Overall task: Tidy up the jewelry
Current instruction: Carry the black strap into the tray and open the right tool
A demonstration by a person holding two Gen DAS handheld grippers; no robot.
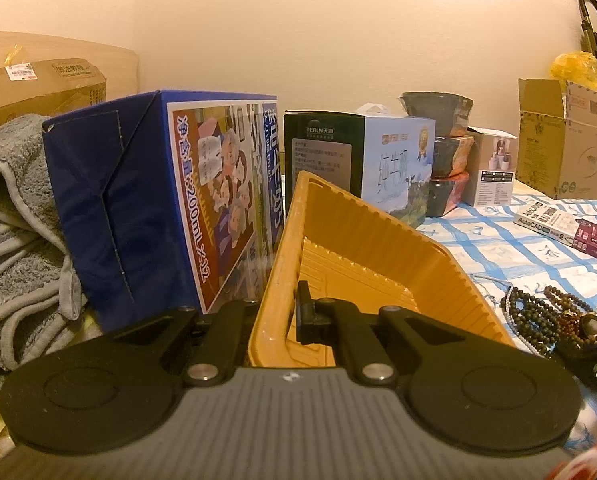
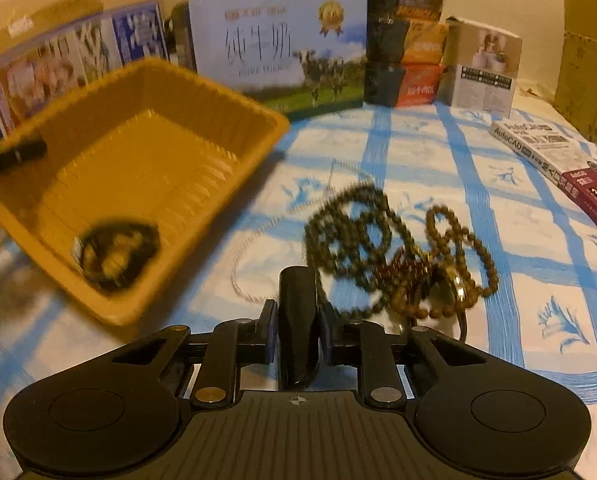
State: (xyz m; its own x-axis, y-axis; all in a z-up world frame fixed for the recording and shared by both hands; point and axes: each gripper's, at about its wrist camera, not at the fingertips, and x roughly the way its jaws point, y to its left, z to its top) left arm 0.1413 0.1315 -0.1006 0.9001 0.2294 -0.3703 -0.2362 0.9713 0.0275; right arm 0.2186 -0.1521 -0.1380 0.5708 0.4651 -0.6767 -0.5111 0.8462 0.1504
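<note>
A yellow ribbed plastic tray [image 2: 202, 92] is tilted up off the blue-checked cloth. My left gripper [image 1: 276, 312] is shut on the tray's rim [image 1: 276, 264]; its finger shows at the tray's left edge in the right wrist view [image 2: 14, 156]. A dark round jewelry piece [image 2: 114, 256] lies in the tray's lower corner. A tangle of dark and brown bead strands [image 2: 382, 248] and a white pearl strand [image 2: 254, 240] lie on the cloth; the tangle shows too in the left wrist view [image 1: 546, 316]. My right gripper [image 2: 298, 320] is shut on a dark strap-like object [image 2: 298, 300] just before the beads.
Milk cartons [image 1: 170, 200] [image 2: 278, 44], stacked snack tubs [image 2: 402, 44], a small white box [image 2: 484, 68] and cardboard boxes [image 1: 566, 140] line the back. An AutoCAD book [image 2: 554, 160] lies at the right. Grey towels [image 1: 14, 240] are piled at the left.
</note>
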